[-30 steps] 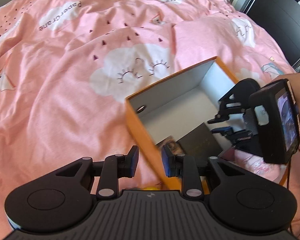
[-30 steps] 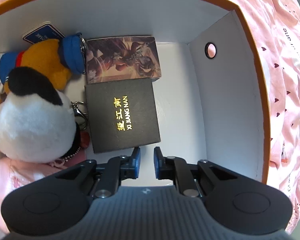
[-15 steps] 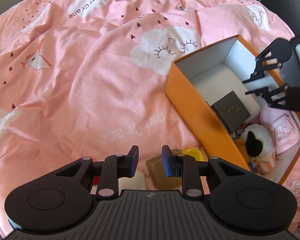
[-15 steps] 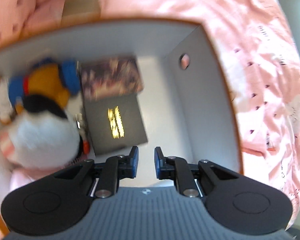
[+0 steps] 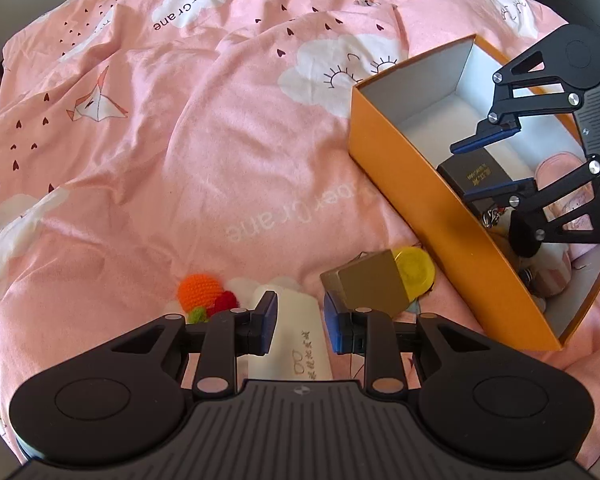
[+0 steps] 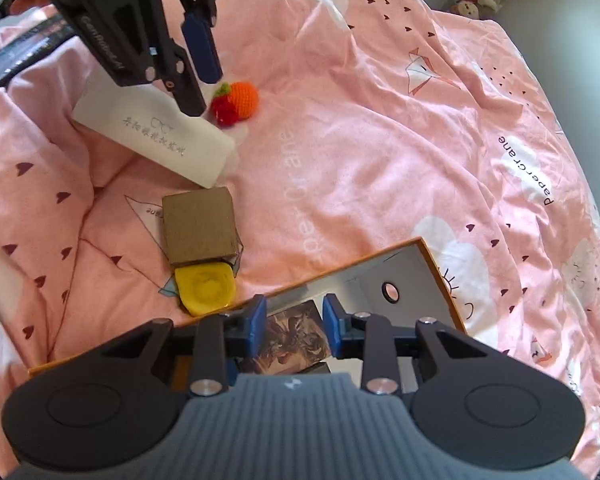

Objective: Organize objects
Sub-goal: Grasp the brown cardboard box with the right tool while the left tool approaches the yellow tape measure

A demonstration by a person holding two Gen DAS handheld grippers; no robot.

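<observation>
A soft pink duvet [image 5: 204, 160], rumpled into folds and printed with white clouds and small dark hearts, fills the left wrist view. At its near left lies a round crocheted orange toy [image 5: 198, 290] with a red and green knitted tuft, its yarn surface nubbly. Just right of it is a long white case [image 5: 296, 336] with smooth rounded edges and faint printed characters; the left gripper [image 5: 298, 322] hangs over it with its blue-padded fingers spread to either side of the case's far end, gripping nothing. Whether the pads touch the case cannot be told. Further right sits a squarish box [image 5: 370, 284] of matte brown card, touching a glossy yellow disc [image 5: 414, 274] beside it. Right again stands the orange cardboard box [image 5: 432, 208], rectangular, open-topped, white inside. Within it lie a flat black box [image 5: 474, 172] with gold lettering, plush toys and a pale pink pouch, partly hidden. The right gripper [image 5: 488, 164] reaches over this box from the far right, fingers apart and empty.

In the right wrist view, the right gripper [image 6: 294, 326] frames a picture-printed card box [image 6: 292, 340] inside the orange box's [image 6: 440, 276] wall without touching it.
</observation>
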